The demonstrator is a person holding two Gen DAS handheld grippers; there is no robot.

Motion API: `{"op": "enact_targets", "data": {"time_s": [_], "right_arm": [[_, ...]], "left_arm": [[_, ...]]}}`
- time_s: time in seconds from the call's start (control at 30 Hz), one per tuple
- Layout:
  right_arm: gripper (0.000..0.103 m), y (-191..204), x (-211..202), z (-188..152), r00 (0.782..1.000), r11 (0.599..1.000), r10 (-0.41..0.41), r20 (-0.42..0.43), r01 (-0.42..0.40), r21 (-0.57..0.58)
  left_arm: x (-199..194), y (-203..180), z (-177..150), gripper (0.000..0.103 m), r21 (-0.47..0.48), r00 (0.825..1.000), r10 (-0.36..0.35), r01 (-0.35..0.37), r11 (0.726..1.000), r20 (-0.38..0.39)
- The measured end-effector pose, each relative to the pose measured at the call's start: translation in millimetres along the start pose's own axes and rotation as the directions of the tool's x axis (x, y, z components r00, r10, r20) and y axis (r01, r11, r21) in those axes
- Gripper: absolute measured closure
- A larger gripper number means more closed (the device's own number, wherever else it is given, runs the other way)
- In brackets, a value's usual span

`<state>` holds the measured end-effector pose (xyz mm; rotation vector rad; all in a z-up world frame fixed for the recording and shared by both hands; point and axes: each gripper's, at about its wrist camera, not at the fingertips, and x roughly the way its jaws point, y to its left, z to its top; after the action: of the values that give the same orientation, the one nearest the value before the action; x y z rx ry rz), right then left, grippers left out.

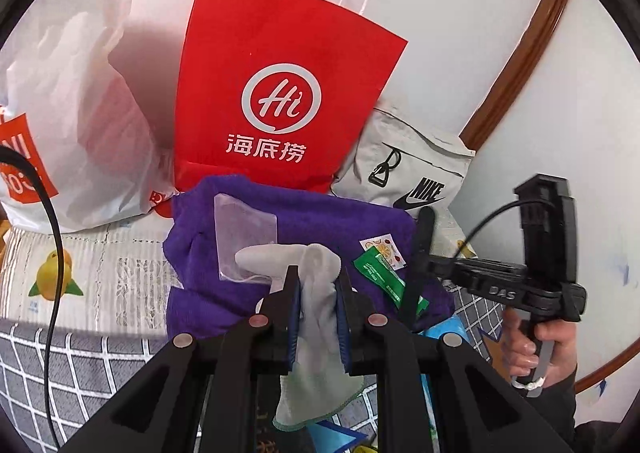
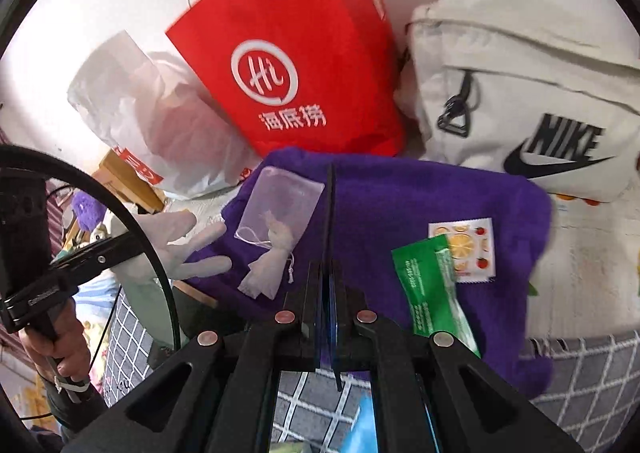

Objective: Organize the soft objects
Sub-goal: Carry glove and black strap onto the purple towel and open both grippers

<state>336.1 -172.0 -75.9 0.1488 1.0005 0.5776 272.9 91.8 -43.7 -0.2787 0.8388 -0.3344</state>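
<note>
Soft things lie gathered on the purple towel (image 1: 320, 221), the largest of them and your landmark; it is spread flat on the bed, seemingly as a collecting base. Behind the towel stands the red paper bag (image 1: 288, 93), with the white plastic bag (image 1: 72, 125) at its left and the grey Nike bag (image 1: 404, 169) at its right, all propped toward the wall, likely candidates for receiving items.

Above the towel's near edge, your left hand-held gripper (image 1: 318, 293) pinches the pale grey glove (image 1: 316, 313) around its middle, so the fingers flop forward and the cuff hangs below the pads; a mid-body pinch keeps limp fabric from slipping out.

On the towel's left part sits a clear drawstring pouch (image 2: 280, 205); toward its right lie the green sachet (image 2: 428, 285) and, touching it, the small fruit-printed packet (image 2: 464, 249).

Your right hand-held gripper (image 2: 330, 277) is pressed together over the towel's near edge; whether the thin dark strip (image 2: 330, 213) rising from between its tips is something it holds, I cannot tell.
</note>
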Motion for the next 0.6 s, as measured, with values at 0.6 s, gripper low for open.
{"op": "enact_targets", "data": {"time_s": [0.6], "right_arm": [[0.099,-37.1,98.2,19.5,0.968,0.993,-0.117,-0.223,0.121,0.006]], "left_arm": [[40.2,8.1,16.1,0.088,0.007,0.999,-0.002,0.003,1.000,-0.043]]}}
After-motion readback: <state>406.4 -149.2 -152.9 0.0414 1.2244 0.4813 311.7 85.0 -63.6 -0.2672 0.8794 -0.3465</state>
